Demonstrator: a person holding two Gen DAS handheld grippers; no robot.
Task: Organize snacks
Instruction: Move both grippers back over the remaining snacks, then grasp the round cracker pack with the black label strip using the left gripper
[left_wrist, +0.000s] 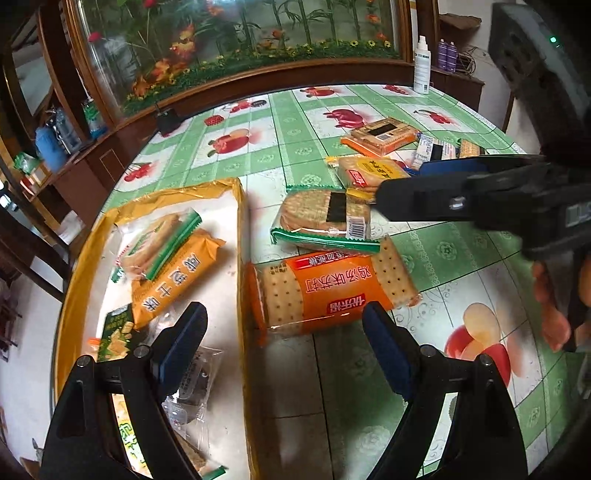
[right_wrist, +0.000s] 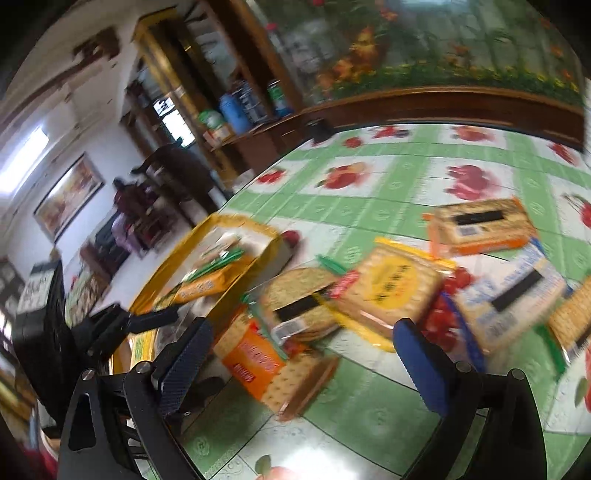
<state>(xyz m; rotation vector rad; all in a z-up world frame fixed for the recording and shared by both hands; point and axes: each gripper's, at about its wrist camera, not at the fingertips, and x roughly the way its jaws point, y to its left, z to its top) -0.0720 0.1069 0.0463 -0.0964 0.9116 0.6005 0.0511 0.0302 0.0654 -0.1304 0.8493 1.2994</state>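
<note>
Several packets already lie in the gold tray (left_wrist: 242, 221), which we log at nine o'clock in the left wrist view: an orange-yellow biscuit pack (left_wrist: 173, 273) with a green-edged packet (left_wrist: 162, 243) lying partly across it, a dark green cracker packet (left_wrist: 116, 336), and clear-wrapped pieces nearer the lens. We judge the sorting to be partly done.

Nearest, at six o'clock, the left gripper (left_wrist: 284, 347) hovers with jaws spread and nothing between them. Just ahead of it, touching the tray's outer wall, lies the orange soda-cracker pack (left_wrist: 332, 291) on the tablecloth (left_wrist: 288, 129).

Next out, at twelve o'clock: the round-biscuit packet (left_wrist: 325, 218), apart from the tray. The right gripper (left_wrist: 391, 192) reaches in from three o'clock, beside this packet; its own view shows its jaws spread and empty, though blurred.

Farther, toward one o'clock: a yellow-label biscuit pack (left_wrist: 369, 171), an orange cracker box-pack (left_wrist: 384, 134), and a blue-and-white packet (left_wrist: 432, 149).

Farthest: a white spray bottle (left_wrist: 422, 64) at the table's far edge.

At least five packets are left outside the tray.
</note>
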